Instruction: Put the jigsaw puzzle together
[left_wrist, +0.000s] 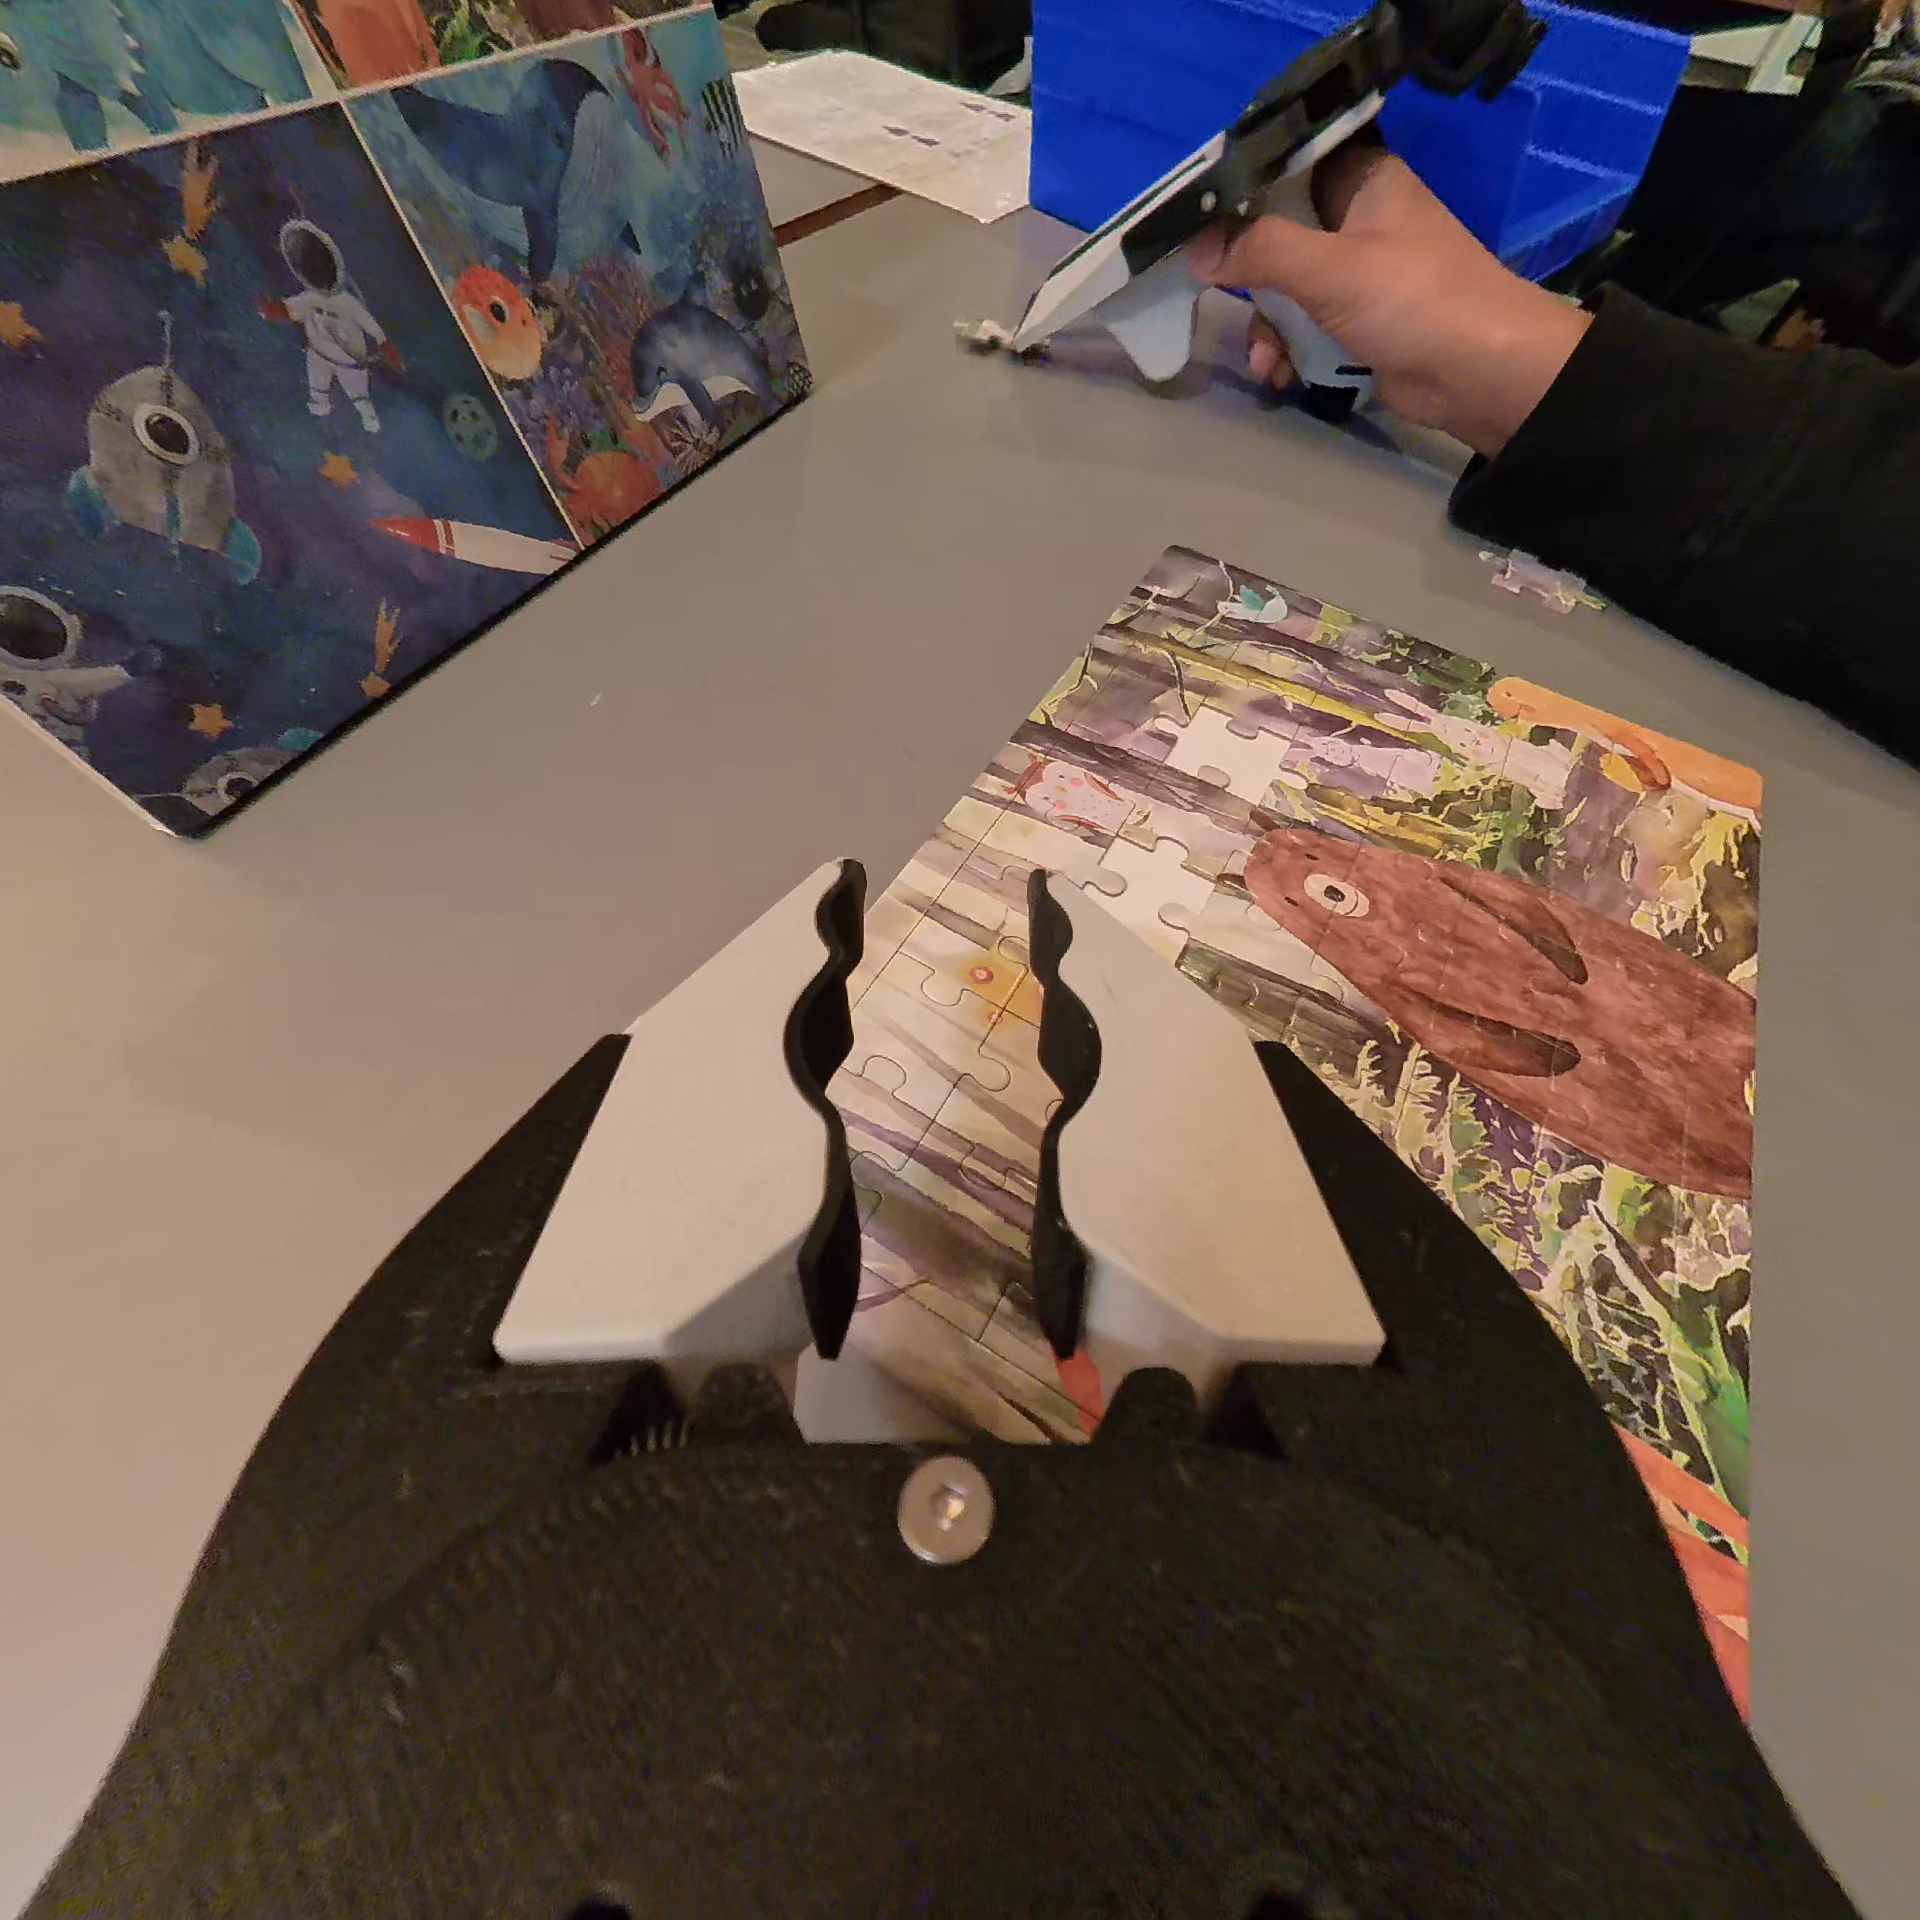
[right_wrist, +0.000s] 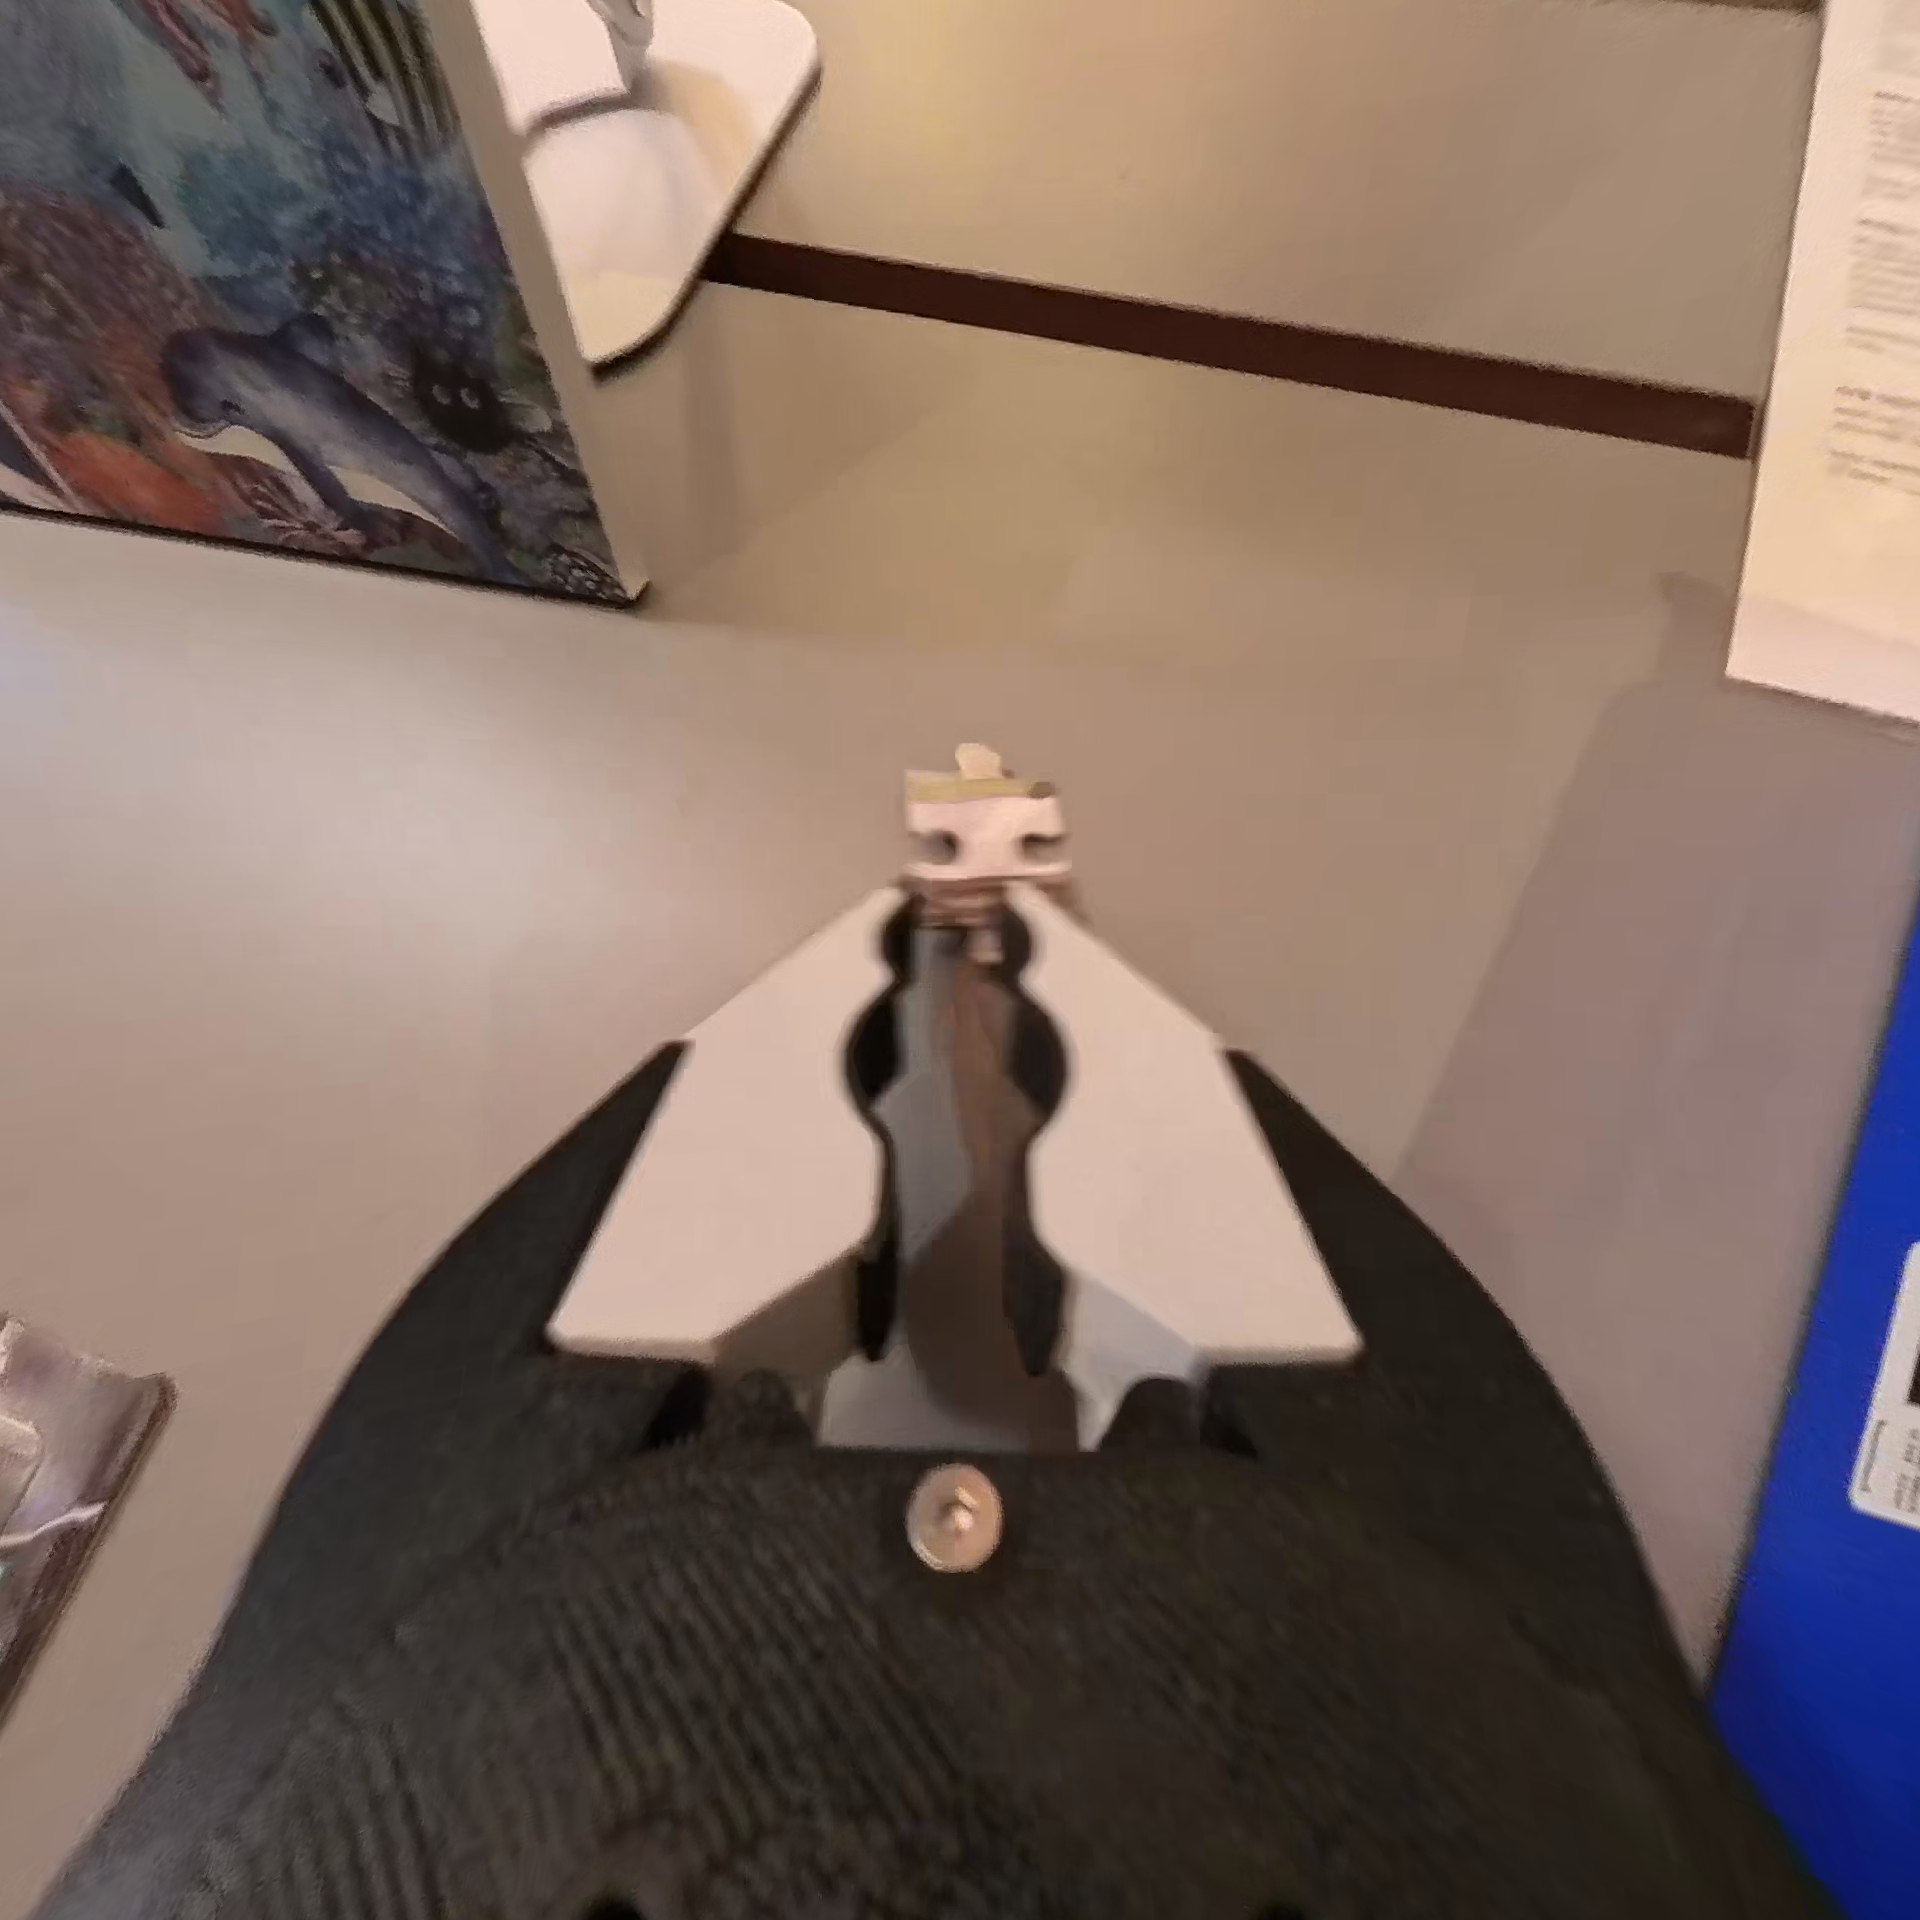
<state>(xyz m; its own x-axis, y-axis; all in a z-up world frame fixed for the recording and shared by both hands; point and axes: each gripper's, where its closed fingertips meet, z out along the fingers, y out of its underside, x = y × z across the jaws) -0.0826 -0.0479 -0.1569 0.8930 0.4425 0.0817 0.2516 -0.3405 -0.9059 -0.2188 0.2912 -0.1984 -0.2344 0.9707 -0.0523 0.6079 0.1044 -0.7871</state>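
my right gripper (right_wrist: 980, 902) has its tips pinched down on a loose puzzle piece (right_wrist: 982, 831) out on the bare grey table (right_wrist: 416, 831), well apart from the assembled puzzle (left_wrist: 1455, 1039). only the near edge of the piece sits between the tips; the rest pokes out ahead. it looks like thin card: light, flat, fairly stiff, but easy to bend or flick away, so i reckon a gentle edge grip is right and no twisting. the focus is soft, so i can't tell if it's clear of the table. my left gripper (left_wrist: 945, 883) hovers over the puzzle's near corner, jaws narrowly parted, holding nothing. two pale gaps (left_wrist: 1226, 753) wait beside the brown bear (left_wrist: 1507, 987). another loose piece (left_wrist: 1538, 590) lies by the sleeve (left_wrist: 1714, 540).
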